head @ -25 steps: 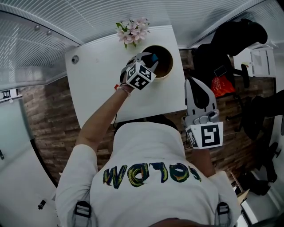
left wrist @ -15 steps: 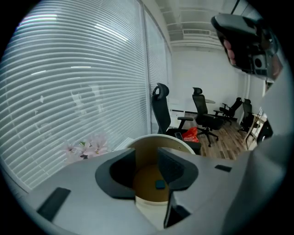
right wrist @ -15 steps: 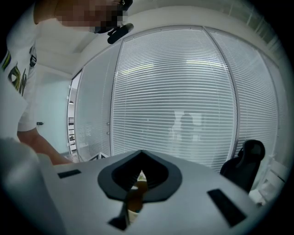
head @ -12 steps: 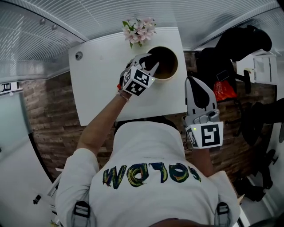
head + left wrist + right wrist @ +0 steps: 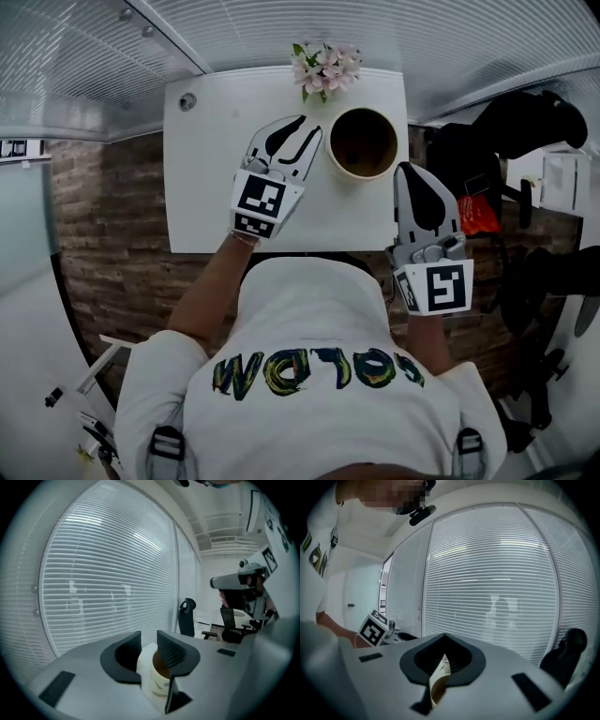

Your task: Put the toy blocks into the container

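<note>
Okay, head view: no toy blocks showing on table (image 5: 211, 178) anywhere round container (image 5: 363, 142). Its inside too dark to tell, so guessing task done or nearly. Left gripper (image 5: 309, 127) just beside container, right gripper (image 5: 412, 173) near it.

Left gripper view: jaws just been closing, narrow gap, nothing gripped, container beyond.

Right gripper view: jaws together, empty.

The container (image 5: 364, 174) is a round tub with a pale cream wall and a brown inside. It stands upright and open-topped on the white worktop (image 5: 202, 187), near the worktop's far right corner. I look straight down into its mouth, but the inside is so dark that I cannot tell whether any toy blocks lie in it.
</note>
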### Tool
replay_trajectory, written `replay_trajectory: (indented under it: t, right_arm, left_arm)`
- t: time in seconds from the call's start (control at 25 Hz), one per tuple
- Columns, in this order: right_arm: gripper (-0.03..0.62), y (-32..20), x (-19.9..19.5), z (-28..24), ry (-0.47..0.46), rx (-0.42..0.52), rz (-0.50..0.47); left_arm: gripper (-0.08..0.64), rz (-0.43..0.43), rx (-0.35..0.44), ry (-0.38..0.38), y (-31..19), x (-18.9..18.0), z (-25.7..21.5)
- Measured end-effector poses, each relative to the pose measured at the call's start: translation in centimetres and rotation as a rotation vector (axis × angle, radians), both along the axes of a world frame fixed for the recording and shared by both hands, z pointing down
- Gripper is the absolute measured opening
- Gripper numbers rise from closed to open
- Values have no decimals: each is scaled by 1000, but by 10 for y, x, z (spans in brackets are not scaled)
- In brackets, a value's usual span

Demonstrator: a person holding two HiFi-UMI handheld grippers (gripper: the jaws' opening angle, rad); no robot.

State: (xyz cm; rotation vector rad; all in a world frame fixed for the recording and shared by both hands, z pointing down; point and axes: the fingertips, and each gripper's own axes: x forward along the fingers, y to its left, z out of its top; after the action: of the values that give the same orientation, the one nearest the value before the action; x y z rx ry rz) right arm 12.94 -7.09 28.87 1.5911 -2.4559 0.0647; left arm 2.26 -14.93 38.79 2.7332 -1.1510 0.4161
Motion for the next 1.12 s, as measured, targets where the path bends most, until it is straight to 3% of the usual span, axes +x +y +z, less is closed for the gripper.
replay_trajectory:
  t: [0.36, 0.52, 0.84, 1.12]
  right_arm:
    - [9, -14, -45, -13, -2, 28, -106]
    - [9, -18, -63, -18, -6, 43, -147]
    - [9, -23, -76, -18, -5, 39, -169]
    - [9, -21, -77, -6, -4, 10, -169]
  left_arm:
    - [101, -210, 120, 140, 27, -80, -81]
    - [98, -268, 157, 153, 41, -107, -107]
    - [99, -268, 144, 141, 45, -121, -100]
    - [121, -233, 64, 87, 51, -119, -48]
